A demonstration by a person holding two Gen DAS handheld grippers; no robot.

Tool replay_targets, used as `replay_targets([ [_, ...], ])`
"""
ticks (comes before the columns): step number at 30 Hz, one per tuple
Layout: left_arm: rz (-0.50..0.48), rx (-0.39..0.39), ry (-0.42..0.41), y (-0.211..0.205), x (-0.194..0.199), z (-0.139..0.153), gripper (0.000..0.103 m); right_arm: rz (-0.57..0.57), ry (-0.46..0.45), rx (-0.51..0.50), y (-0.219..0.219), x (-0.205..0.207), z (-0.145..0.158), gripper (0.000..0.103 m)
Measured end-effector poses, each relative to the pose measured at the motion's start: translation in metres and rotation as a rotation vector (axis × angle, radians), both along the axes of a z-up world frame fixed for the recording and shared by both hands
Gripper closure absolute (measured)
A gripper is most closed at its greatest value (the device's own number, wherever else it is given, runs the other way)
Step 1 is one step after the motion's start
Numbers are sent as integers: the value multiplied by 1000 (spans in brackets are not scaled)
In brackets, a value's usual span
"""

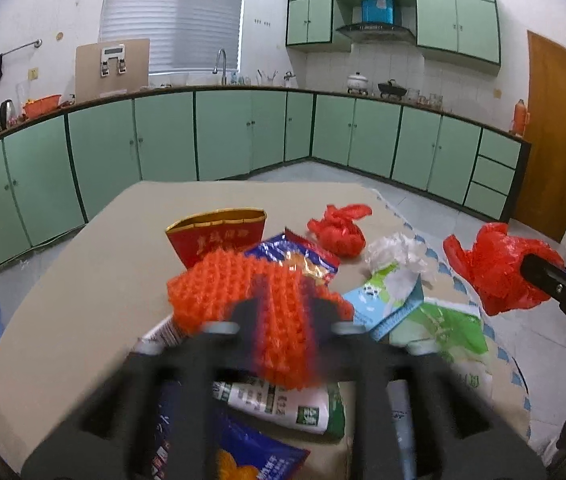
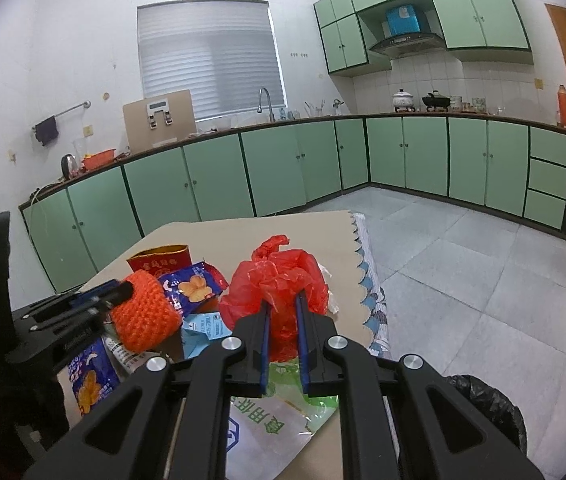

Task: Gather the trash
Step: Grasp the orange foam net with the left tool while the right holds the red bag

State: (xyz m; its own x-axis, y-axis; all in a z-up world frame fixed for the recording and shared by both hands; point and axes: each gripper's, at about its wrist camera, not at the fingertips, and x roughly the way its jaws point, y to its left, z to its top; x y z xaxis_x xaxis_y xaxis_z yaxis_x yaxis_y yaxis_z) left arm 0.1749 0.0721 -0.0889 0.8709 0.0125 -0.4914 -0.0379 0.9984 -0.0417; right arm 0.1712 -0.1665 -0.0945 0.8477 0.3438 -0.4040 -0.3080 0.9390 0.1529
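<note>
The left gripper (image 1: 283,312) had its black jaws set on either side of an orange crocheted piece (image 1: 259,304), a thick, nubbly knit bent into a soft curve; blur hid whether the pads truly pressed it, though from the right wrist view one finger (image 2: 117,292) lay against its upper edge and the knit (image 2: 145,314) appeared lifted above the litter; the right gripper (image 2: 283,304) was nearly closed, its blue-lined jaws pinching a crinkled, translucent red plastic bag (image 2: 279,280) that puffed out ahead of them; the trash lay heaped on a table covered in flat tan cardboard (image 1: 83,280), with a scalloped blue-and-white cloth (image 2: 371,292) showing at its right edge; among the heap were a stiff red paper packet with gold trim (image 1: 215,236), a glossy blue snack wrapper (image 1: 295,258), a second red bag knotted into a small ball (image 1: 339,234), a wad of thin white plastic (image 1: 395,252), a torn light-blue carton (image 1: 387,304) and a shiny green-and-white pouch (image 1: 439,324); a bin lined with wrinkled black plastic (image 2: 483,408) stood on the tiled floor just right of the table.
</note>
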Motion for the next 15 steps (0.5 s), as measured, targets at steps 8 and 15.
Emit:
replay_targets([
  [8,-14,81,51,-17,12,-21,28,-5,25,-6,-1,6,-6,92],
  [15,23,102,110,-11,26,-42,35,-1,57,-18,3,13,-14,92],
])
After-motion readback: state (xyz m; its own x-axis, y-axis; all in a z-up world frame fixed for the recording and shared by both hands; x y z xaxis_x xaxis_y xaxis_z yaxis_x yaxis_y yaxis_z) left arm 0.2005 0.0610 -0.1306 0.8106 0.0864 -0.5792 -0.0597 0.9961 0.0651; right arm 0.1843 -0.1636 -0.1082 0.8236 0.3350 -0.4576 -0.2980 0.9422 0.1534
